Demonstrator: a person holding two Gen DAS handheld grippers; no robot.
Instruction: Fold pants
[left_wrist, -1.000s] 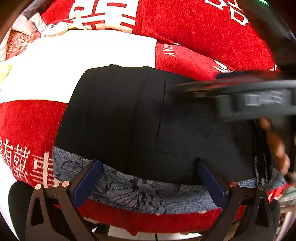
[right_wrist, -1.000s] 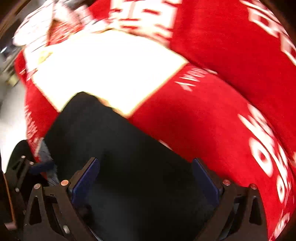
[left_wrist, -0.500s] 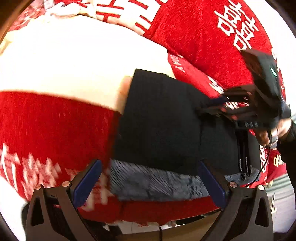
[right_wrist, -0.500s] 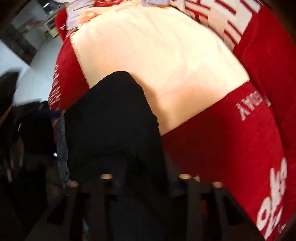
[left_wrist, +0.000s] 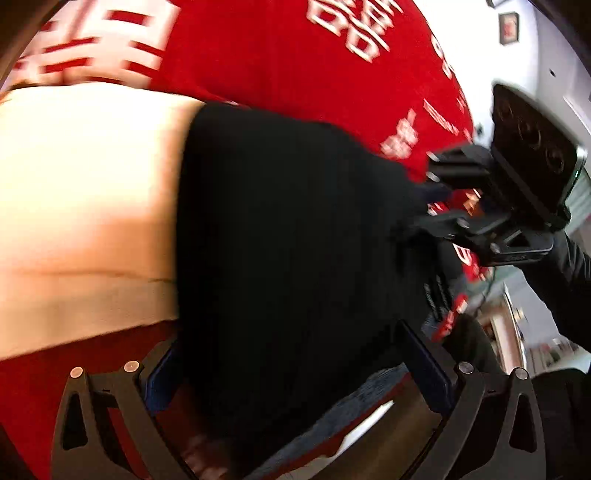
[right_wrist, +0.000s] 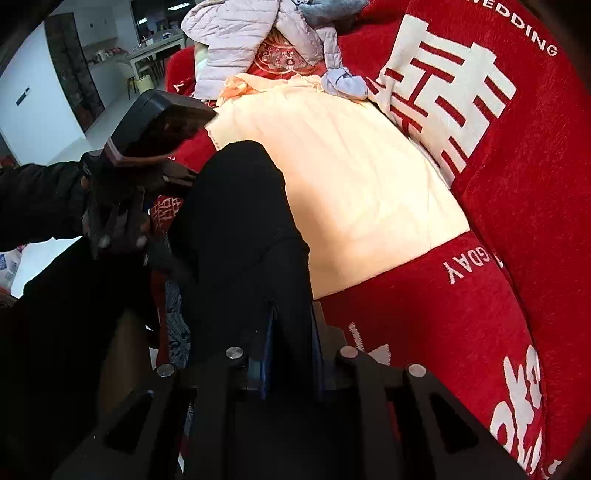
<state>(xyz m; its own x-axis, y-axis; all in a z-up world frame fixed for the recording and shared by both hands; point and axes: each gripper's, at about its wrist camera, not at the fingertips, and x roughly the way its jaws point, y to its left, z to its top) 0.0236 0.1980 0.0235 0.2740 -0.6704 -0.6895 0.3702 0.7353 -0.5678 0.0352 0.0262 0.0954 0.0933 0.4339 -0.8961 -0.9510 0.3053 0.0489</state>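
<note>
Your right gripper (right_wrist: 291, 354) has just been closing and now pinches a ridge of the black pants (right_wrist: 240, 229) between its narrow jaws at the bottom centre of the right wrist view. The pants run from there up to the middle of the frame, lying on the red blanket (right_wrist: 480, 295) and its cream panel (right_wrist: 354, 184). Your left gripper (left_wrist: 299, 373) stands wide, its pads either side of the pants' near edge without pressing (that view is blurred). A patterned grey-blue cloth (left_wrist: 369, 391) shows under the pants at lower right there. A pale quilted jacket (right_wrist: 240, 40) lies at the top of the right wrist view.
</note>
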